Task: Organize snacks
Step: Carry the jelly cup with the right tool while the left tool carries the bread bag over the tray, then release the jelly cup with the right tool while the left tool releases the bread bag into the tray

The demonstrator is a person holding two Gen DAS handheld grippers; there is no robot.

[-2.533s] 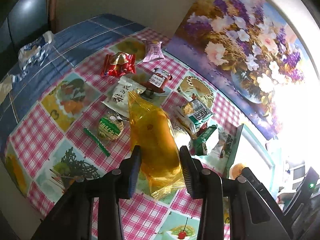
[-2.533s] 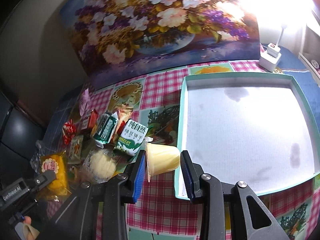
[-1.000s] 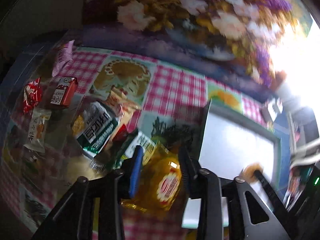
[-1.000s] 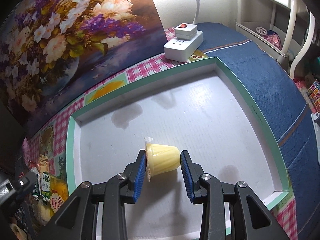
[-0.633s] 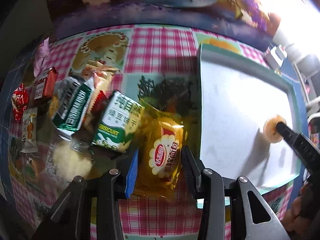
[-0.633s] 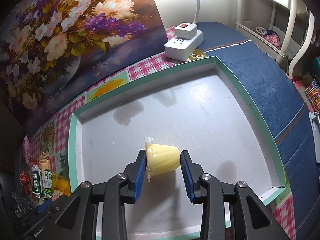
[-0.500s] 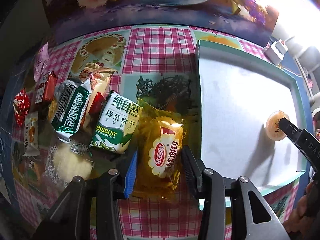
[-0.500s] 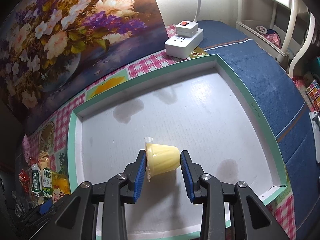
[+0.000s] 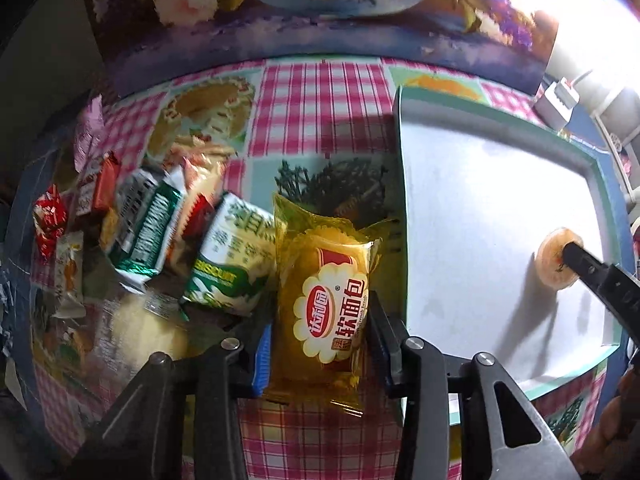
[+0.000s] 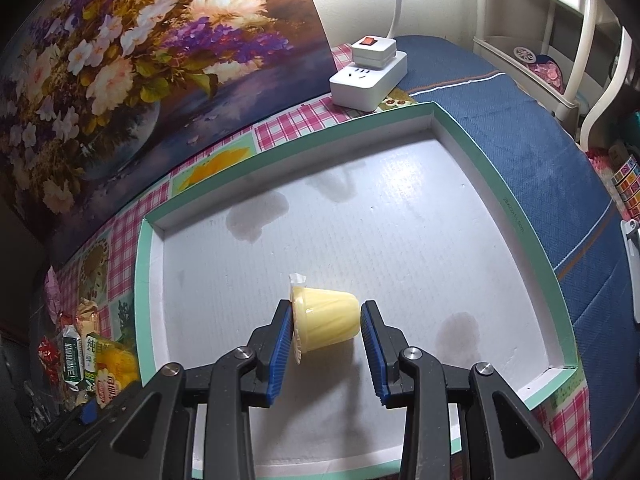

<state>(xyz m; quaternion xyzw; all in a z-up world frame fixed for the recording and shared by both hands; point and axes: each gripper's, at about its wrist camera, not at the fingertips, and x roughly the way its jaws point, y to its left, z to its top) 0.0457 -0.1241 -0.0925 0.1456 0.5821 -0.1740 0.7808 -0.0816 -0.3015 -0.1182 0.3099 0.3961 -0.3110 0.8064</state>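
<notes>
1. A yellow jelly cup (image 10: 325, 316) lay on its side over the floor of the white tray (image 10: 400, 216), toward the near right corner, between the blue pads of the right gripper (image 10: 327, 336). The left pad touched its lidded end; a narrow gap showed at the right pad, so the jaws looked to be letting go, and whether the cup rested on the tray floor could not be told.

2. Judged from this, a cup freed on its side could roll across the tray's smooth floor, which held nothing else to stop it short of the teal rim.

3. Just left of the tray, the left gripper (image 9: 320, 344) was clamped on an orange bread packet (image 9: 326, 296), which hung over the checked tablecloth (image 9: 320, 92) beside the tray's left wall.

4. The packet's slack film tail drooped below the jaws; carried low, it might catch on the tray wall and twist out of the grip.

5. Left of the tray again, a green biscuit pack (image 9: 236, 264) pressed against the bread packet, with more wrapped snacks (image 9: 148, 224) piled beyond it. A swing of the left gripper could drag that pack or tumble the heap.

6. A white power strip (image 10: 370, 74) sat beyond the tray's far corner, near enough that a wide reach might knock it.
</notes>
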